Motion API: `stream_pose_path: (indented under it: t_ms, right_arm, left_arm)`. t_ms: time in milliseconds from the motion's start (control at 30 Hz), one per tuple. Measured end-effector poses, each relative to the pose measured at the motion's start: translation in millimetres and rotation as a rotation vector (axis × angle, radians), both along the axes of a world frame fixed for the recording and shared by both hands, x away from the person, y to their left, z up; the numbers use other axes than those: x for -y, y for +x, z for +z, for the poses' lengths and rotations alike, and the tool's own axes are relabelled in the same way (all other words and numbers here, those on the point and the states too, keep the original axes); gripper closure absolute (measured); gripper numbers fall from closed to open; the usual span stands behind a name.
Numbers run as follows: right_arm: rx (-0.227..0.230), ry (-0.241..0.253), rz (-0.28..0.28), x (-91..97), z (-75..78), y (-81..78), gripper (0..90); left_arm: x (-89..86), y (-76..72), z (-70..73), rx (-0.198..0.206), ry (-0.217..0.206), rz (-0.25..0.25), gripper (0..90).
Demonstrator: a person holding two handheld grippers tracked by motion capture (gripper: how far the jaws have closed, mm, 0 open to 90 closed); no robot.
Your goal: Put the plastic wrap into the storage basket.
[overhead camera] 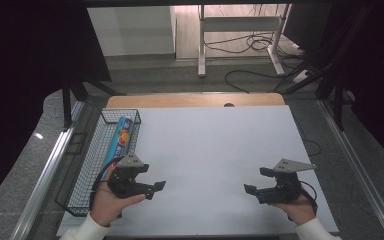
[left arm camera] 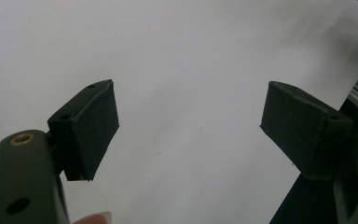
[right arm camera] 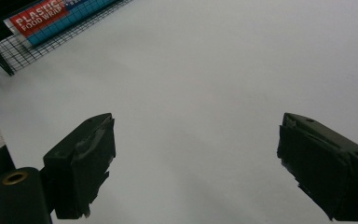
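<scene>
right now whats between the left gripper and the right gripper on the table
Nothing: in the high view the white table surface between the left gripper and the right gripper is bare. The plastic wrap box lies off to the side in the wire basket.

Grey floor [overhead camera: 145, 75], desk legs [overhead camera: 201, 45], cables [overhead camera: 252, 42].

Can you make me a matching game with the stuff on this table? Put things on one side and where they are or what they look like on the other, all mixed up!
Things:
1. food wrap box
2. wire basket
3. left gripper
4. right gripper

Descriptions:
A. black mesh, at the table's left edge
B. open, over the white sheet near the right side
C. blue, lying inside the basket
D. open, just right of the basket

Pairs: 1-C, 2-A, 3-D, 4-B
</scene>
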State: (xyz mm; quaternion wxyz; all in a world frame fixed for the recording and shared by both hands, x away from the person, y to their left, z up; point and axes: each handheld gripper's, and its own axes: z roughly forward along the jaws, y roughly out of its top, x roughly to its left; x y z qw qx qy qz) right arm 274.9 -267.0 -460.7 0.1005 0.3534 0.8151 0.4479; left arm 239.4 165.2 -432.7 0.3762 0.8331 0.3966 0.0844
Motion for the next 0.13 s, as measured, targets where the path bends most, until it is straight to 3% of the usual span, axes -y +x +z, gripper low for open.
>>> stream_pose_path:
  t_ms: [133]
  right_arm:
    - [0.026, -0.032, 0.016, -6.0, -3.4, -1.5, 11.4]
  left_arm:
    - [3.3, -2.3, -9.2, -0.011, 0.019, -0.011, 18.9]
